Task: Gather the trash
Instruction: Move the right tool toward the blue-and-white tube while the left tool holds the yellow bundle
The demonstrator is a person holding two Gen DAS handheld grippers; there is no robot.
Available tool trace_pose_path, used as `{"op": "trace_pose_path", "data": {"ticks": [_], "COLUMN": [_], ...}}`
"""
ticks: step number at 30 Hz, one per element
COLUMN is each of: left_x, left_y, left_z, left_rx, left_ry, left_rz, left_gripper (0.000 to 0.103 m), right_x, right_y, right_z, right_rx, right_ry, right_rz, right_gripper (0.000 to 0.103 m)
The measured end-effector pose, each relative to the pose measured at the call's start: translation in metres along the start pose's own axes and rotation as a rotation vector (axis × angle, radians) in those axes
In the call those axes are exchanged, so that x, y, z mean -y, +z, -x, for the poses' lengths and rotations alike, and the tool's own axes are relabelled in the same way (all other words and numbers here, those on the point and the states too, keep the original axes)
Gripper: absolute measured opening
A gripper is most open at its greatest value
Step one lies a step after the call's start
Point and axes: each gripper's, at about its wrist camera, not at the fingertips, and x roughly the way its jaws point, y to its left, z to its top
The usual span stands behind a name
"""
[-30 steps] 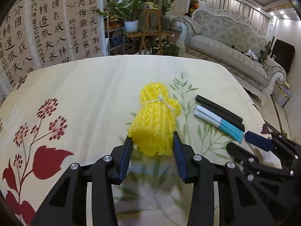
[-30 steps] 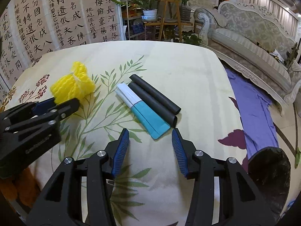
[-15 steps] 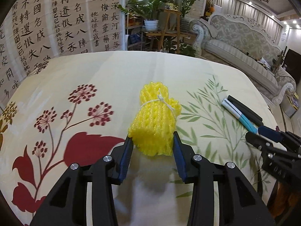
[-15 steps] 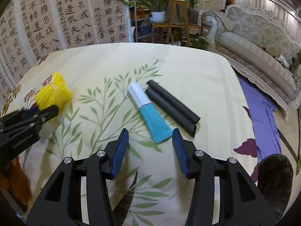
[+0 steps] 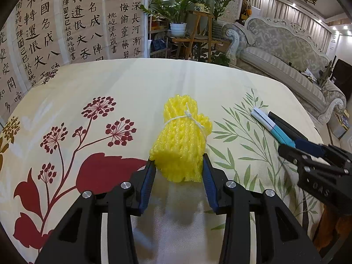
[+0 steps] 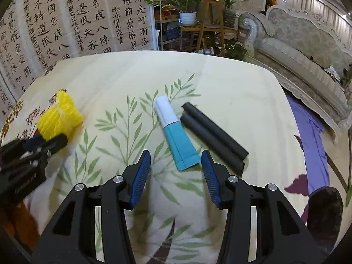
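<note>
Tablecloth [image 6: 220, 81] first: a cream cloth with green leaf sprays and dark red flowers covers the whole surface, and every piece of trash lies on it. Behind its far edge stands a screen of black Chinese calligraphy [image 5: 66, 22]; the characters are legible as brushwork, though no maker's name shows. A dark bin [image 6: 325, 211] sits just off the near right corner, probably where the trash is meant to go.

Two black foam tubes [image 6: 215, 136] lie side by side toward the right edge, touching each other. Just beside them, on their left, lies the white and teal tube [image 6: 176, 132], flat, its crimped teal end pointing at the near edge. No print can be made out on it.

The yellow foam net bundle [image 5: 182, 140], tied round with white string [image 5: 189, 118], is near the middle of the surface in the left wrist view. The left gripper [image 5: 179, 167] has its blue pads pressed against the bundle's near end on both sides, so it is clamped for carrying; whether the bundle is lifted clear of the cloth I cannot quite tell.

The right gripper [image 6: 176, 165] hovers with its jaws apart on either side of the teal end, not touching it, seemingly lined up to take that piece next. Small lettering on the gripper bodies is too blurred to read.
</note>
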Motion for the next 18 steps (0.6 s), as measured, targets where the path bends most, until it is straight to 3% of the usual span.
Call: {"op": "trace_pose_path", "data": {"ticks": [5, 8, 11, 18], "left_x": [-0.003, -0.004, -0.009, -0.021], "left_y": [0.0, 0.0, 0.001, 0.006], "left_z": [0.0, 0.0, 0.001, -0.004], "left_rx": [0.001, 0.004, 0.011, 0.006], "left_ry": [-0.011, -0.01, 0.006, 0.021], "left_rz": [0.015, 0.017, 0.019, 0.058], "left_gripper": [0.042, 0.042, 0.042, 0.042], "right_x": [-0.01, -0.012, -0.005, -0.012], "right_y": [-0.001, -0.004, -0.002, 0.012], "right_z": [-0.002, 0.003, 0.002, -0.012], "right_rx": [-0.053, -0.043, -0.02, -0.018], "right_ry": [0.09, 0.08, 0.013, 0.026], "right_rz": [0.02, 0.028, -0.004, -0.007], "right_gripper": [0.047, 0.046, 0.046, 0.044]}}
